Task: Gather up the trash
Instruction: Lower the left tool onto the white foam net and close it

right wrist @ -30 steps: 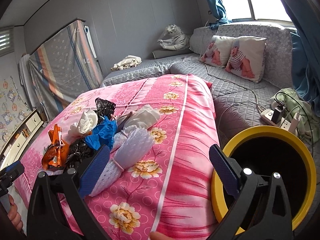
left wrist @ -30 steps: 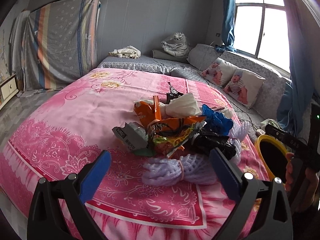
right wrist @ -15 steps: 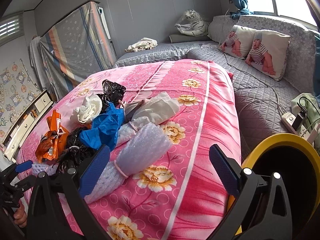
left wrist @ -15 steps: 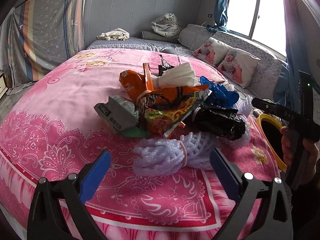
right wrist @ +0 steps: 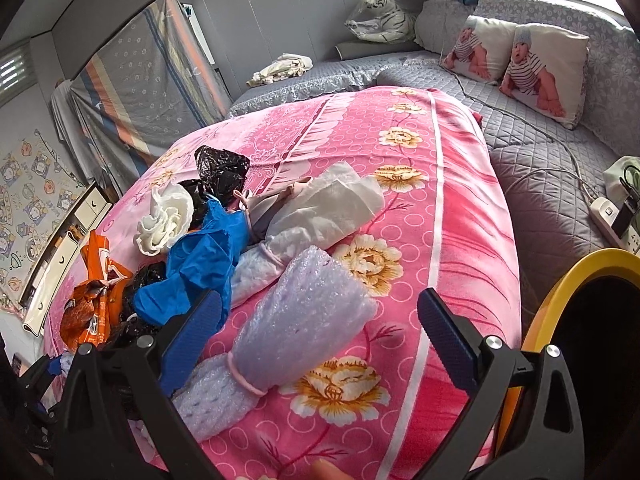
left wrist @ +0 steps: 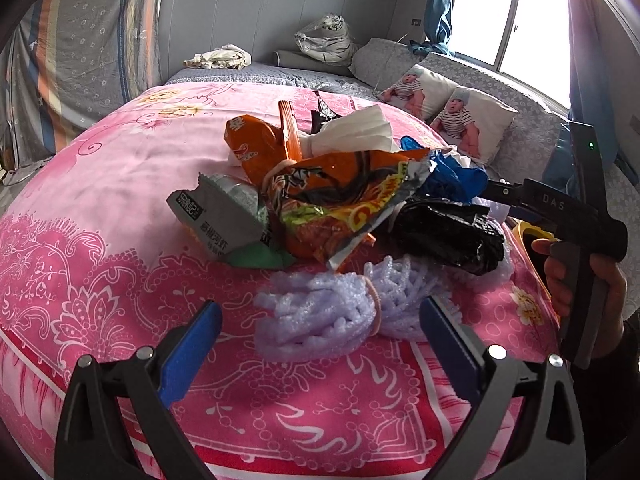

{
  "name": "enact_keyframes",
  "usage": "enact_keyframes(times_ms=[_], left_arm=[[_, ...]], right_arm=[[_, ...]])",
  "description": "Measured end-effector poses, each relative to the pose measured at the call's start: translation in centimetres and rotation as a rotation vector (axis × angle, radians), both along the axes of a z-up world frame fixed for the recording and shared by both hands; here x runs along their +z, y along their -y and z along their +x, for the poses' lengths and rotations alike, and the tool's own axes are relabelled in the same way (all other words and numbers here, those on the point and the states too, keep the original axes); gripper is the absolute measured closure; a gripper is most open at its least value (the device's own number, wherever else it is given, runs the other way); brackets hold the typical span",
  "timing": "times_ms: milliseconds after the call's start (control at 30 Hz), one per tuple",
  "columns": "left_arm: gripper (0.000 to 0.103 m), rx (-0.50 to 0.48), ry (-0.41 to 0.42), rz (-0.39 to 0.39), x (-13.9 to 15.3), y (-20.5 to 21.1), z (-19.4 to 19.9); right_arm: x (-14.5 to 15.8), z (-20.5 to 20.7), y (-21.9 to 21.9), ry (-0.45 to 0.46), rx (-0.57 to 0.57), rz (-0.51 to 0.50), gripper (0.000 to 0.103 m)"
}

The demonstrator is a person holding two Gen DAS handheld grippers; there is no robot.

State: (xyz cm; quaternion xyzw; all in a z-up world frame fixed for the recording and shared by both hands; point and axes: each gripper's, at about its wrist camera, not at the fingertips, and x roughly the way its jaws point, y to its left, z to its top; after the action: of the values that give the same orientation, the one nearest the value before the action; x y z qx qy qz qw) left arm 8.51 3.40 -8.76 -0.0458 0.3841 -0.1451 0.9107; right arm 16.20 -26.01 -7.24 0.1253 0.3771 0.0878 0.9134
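From the left wrist, the left claw stands wide open and empty just short of a lilac foam-net bundle at the near edge of the trash heap on the pink bed, with an orange noodle wrapper and a black plastic bag behind it; the bundle looks light, soft and springy, best pinched at its rubber-banded waist. From the right wrist, the right claw is likewise spread wide and empty over a banded bubble-wrap roll, a blue bag beside it and the yellow bin at right.
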Motion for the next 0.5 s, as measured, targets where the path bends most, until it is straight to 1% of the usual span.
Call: enact_keyframes(times_ms=[33,100,133,167,233,333,367,433,467,500], left_arm=[[0.008,-0.002,-0.005,-0.005,-0.1,0.0,0.0],[0.010,-0.008,-0.001,-0.013,-0.1,0.0,0.0],[0.015,-0.012,0.000,-0.013,-0.1,0.0,0.1],[0.017,-0.018,-0.003,-0.013,-0.1,0.1,0.3],[0.029,-0.028,-0.019,-0.017,-0.3,0.3,0.6],[0.038,-0.037,-0.044,-0.028,-0.8,0.5,1.1],[0.039,-0.036,-0.043,-0.025,-0.8,0.6,1.2],[0.047,-0.043,-0.042,-0.023,-0.8,0.8,1.3],[0.049,-0.046,-0.038,-0.023,-0.7,0.9,1.2],[0.053,-0.050,-0.032,-0.020,-0.6,1.0,1.1]], right_arm=[[-0.2,0.1,-0.1,-0.005,0.002,0.003,0.014],[-0.3,0.2,-0.1,-0.010,0.003,0.002,0.018],[-0.3,0.3,-0.1,-0.010,0.004,0.000,0.019],[-0.4,0.2,-0.2,-0.010,0.007,0.001,0.021],[-0.6,0.3,-0.3,-0.019,0.015,0.002,0.027],[-0.9,0.3,-0.5,-0.030,0.020,0.006,0.039],[-1.0,0.3,-0.5,-0.030,0.023,0.008,0.040],[-1.0,0.3,-0.5,-0.031,0.028,0.014,0.046],[-1.0,0.3,-0.5,-0.033,0.027,0.015,0.048],[-1.1,0.3,-0.5,-0.035,0.031,0.017,0.052]])
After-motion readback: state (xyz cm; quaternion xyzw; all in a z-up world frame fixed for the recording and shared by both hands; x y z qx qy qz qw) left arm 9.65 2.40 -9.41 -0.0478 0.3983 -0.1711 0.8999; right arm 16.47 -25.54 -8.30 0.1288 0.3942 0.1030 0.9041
